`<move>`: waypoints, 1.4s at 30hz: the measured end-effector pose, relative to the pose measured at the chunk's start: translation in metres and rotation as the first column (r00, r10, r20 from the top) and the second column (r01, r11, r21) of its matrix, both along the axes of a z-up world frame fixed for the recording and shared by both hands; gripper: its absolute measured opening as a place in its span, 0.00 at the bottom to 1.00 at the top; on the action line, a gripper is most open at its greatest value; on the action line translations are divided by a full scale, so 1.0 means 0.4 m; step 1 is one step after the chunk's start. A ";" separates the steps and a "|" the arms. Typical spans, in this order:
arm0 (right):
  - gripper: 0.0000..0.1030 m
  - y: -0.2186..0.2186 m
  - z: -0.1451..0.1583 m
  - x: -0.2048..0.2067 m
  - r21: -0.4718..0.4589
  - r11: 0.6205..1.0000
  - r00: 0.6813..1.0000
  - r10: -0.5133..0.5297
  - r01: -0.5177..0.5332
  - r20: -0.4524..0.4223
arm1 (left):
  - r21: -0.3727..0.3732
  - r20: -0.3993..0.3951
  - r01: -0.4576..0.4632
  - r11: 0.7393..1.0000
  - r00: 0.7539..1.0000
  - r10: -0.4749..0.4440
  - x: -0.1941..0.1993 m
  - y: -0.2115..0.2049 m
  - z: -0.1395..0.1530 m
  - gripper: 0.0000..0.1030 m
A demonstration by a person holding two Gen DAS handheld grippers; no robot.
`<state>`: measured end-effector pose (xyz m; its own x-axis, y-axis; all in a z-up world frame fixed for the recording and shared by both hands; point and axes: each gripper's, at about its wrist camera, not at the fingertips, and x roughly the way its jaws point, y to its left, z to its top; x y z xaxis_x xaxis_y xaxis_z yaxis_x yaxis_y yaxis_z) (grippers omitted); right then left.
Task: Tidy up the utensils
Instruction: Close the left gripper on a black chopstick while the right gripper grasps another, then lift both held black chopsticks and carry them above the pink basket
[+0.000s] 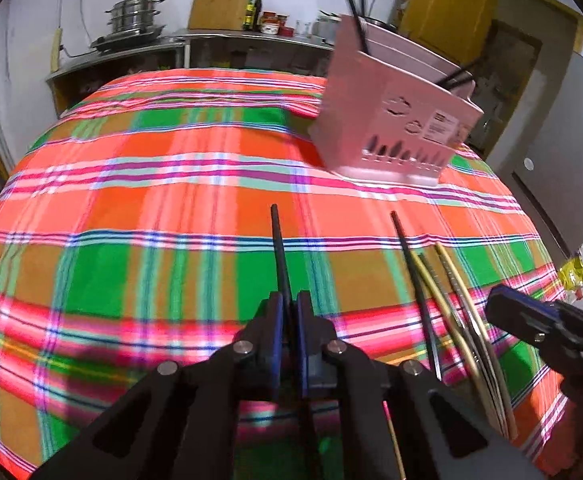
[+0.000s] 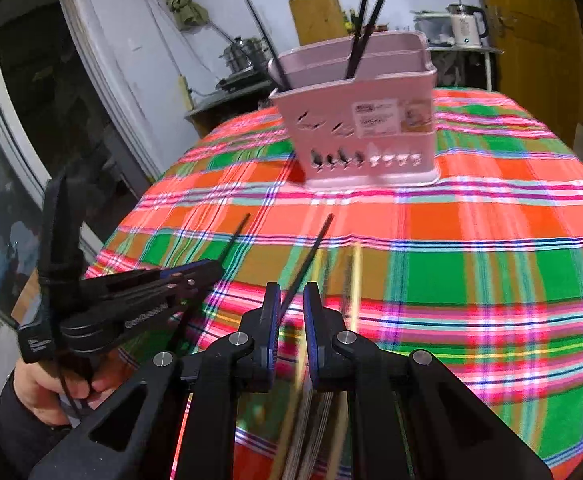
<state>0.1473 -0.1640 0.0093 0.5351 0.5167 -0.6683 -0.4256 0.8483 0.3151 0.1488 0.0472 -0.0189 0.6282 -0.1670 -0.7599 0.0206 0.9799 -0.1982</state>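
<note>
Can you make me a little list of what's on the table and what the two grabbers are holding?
table cover: bright checked cloth
holder: pink utensil holder, standing upright on the cloth
inside holder: black chopsticks sticking up
left gripper: shut on one black chopstick
right gripper: holding a bundle of chopsticks, dark and yellowish
person: a hand holds the left gripper

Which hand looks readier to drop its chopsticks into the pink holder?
Probably the left. The left gripper is shut on a single black chopstick, easy to aim at the pink holder. The right gripper holds a whole bundle of chopsticks. Both are similarly far away.
</note>
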 end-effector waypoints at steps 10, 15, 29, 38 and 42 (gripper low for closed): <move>0.11 0.078 -0.053 0.062 -0.061 0.998 0.997 -0.003 -0.002 -0.076 | -0.045 -0.021 -0.012 0.999 1.000 0.011 0.011 0.052 0.000 0.12; 0.11 0.082 -0.067 0.092 -0.085 0.996 0.995 -0.031 0.023 -0.094 | -0.047 -0.026 -0.002 0.999 1.000 0.000 0.036 0.046 -0.001 0.23; 0.09 0.122 -0.066 0.135 -0.174 0.983 0.995 -0.065 0.052 -0.070 | 0.044 -0.021 -0.046 0.998 0.999 0.047 0.051 0.024 -0.002 0.09; 0.05 0.112 -0.041 0.130 -0.121 0.992 0.997 -0.043 0.034 -0.070 | 0.010 -0.026 -0.049 0.999 0.998 0.049 0.060 0.031 0.017 0.06; 0.05 0.099 0.001 0.116 -0.097 0.995 0.999 -0.034 0.030 -0.040 | -0.002 0.009 -0.038 0.999 0.999 0.038 0.053 0.028 0.065 0.05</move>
<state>0.1937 -0.1245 0.0099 0.5215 0.4314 -0.7361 -0.3857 0.8888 0.2476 0.1700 0.0586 0.0072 0.6411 -0.1441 -0.7538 -0.0151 0.9797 -0.2001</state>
